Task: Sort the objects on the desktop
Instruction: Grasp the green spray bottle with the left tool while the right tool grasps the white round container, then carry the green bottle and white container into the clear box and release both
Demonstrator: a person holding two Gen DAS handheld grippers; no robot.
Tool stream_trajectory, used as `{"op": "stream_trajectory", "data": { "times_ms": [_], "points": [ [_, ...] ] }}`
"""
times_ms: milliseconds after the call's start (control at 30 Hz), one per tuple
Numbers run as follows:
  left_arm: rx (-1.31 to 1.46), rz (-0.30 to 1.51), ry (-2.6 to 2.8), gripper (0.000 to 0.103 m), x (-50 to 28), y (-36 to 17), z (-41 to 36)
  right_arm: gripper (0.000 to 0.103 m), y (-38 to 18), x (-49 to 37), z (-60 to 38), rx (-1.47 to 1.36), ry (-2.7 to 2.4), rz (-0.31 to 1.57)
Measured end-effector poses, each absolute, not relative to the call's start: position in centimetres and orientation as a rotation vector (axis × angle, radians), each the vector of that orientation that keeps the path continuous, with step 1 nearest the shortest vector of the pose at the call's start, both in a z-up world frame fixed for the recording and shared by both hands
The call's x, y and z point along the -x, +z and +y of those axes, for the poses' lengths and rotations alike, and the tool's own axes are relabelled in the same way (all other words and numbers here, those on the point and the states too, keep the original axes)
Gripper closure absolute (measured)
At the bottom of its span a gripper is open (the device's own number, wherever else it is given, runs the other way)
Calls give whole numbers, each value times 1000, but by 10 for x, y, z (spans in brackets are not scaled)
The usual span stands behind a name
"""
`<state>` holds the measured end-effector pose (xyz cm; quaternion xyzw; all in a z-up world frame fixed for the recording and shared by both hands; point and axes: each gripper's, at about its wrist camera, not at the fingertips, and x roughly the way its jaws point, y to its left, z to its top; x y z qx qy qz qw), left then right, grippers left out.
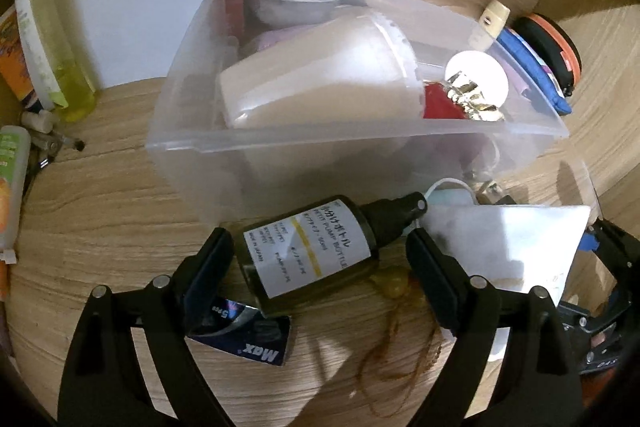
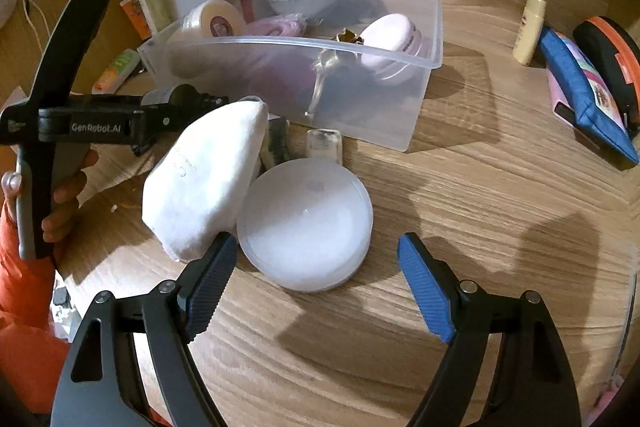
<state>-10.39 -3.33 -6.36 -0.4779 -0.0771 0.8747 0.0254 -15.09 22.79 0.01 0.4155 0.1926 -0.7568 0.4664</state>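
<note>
A clear plastic bin [image 1: 280, 155] on the wooden desk holds a beige cup [image 1: 320, 71], a metal bowl [image 1: 292, 5], a round white lamp [image 1: 478, 75] and a red item. My left gripper [image 1: 320, 255] is open, its fingers on either side of a dark pump bottle [image 1: 316, 251] with a white label that lies on the desk in front of the bin. My right gripper [image 2: 312, 267] is open around a round white jar [image 2: 306, 223]. A white cloth pouch [image 2: 208, 183] leans beside the jar. The bin also shows in the right wrist view [image 2: 420, 75].
A blue pencil case [image 2: 580, 91], a black and orange round case [image 2: 612, 55] and a cream tube [image 2: 530, 29] lie to the right. Bottles, tubes and papers [image 1: 44, 39] crowd the left back. A dark Max packet [image 1: 248, 335] and an amber tassel [image 1: 392, 287] lie by the bottle.
</note>
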Motion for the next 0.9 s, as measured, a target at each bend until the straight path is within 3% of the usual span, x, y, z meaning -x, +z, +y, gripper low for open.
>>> {"op": "stream_trajectory", "data": {
  "times_ms": [100,167,900],
  "points": [
    [1465,-240,2714,24,103,-63,-34,30,-1,154,227,-1023,-1856,451],
    [1447,-237,2728,25,101,-62,-35,39,-1,157,227,-1045,-1836,418],
    [1211,-226,2905,25,59,-13,-34,40,38,161,256,-928,-1964,321]
  ]
}}
